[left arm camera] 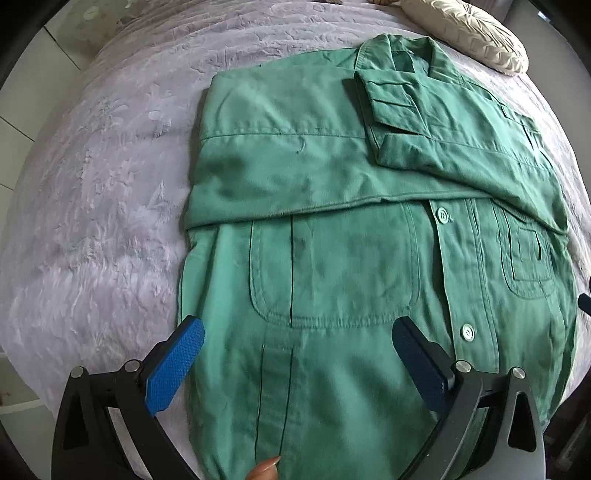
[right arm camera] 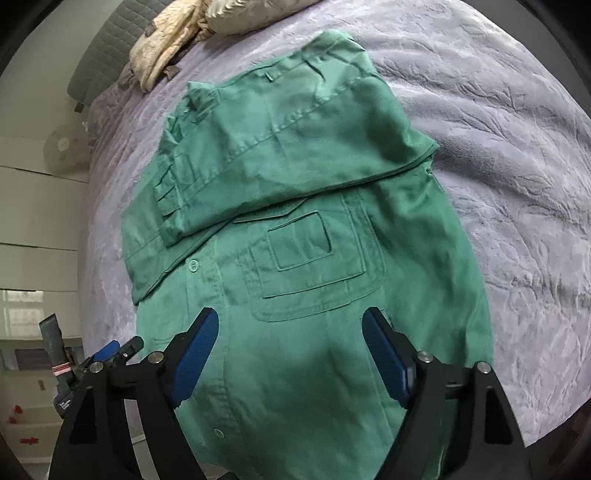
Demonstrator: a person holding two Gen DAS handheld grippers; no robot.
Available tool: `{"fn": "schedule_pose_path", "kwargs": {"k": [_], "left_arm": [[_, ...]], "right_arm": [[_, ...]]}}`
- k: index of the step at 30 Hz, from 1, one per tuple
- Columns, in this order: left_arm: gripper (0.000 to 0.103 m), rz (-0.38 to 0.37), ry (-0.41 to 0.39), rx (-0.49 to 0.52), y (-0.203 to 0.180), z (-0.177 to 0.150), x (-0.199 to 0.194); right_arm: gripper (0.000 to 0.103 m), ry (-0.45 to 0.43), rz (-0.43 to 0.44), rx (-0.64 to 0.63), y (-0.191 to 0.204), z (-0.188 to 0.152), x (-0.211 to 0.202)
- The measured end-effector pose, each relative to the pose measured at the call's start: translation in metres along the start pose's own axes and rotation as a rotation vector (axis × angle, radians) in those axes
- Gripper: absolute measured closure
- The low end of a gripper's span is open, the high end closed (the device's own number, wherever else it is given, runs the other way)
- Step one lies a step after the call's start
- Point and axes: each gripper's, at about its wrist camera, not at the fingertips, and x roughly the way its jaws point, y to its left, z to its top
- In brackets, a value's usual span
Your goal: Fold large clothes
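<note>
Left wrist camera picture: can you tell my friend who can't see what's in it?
A green shirt lies flat on a lilac bedspread, its sleeves folded across the chest, two buttons showing. The left gripper hangs open above the shirt's lower part, its blue pads holding nothing. A cream pillow sits at the far edge.

We see a matt green woven-cloth jacket between and beyond our fingers, its buttons glossy plastic. Left of the left fingers lies a plush embossed lilac bedspread. Finger pads are stippled blue rubber.
</note>
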Motion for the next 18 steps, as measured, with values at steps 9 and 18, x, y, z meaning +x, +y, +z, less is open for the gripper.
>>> {"fn": "schedule_pose_path", "kwargs": {"k": [9,18], "left_arm": [[0.001,-0.011,0.028,-0.015,0.009,-0.014,-0.001],[0.001,-0.069,0.068,-0.021,0.019,-0.028,0.01]], "right_arm": [[0.0,0.013,0.028,-0.034,0.011,-0.016,0.001],[0.0,0.085,0.057,-0.016,0.003,-0.027,0.013]]}}
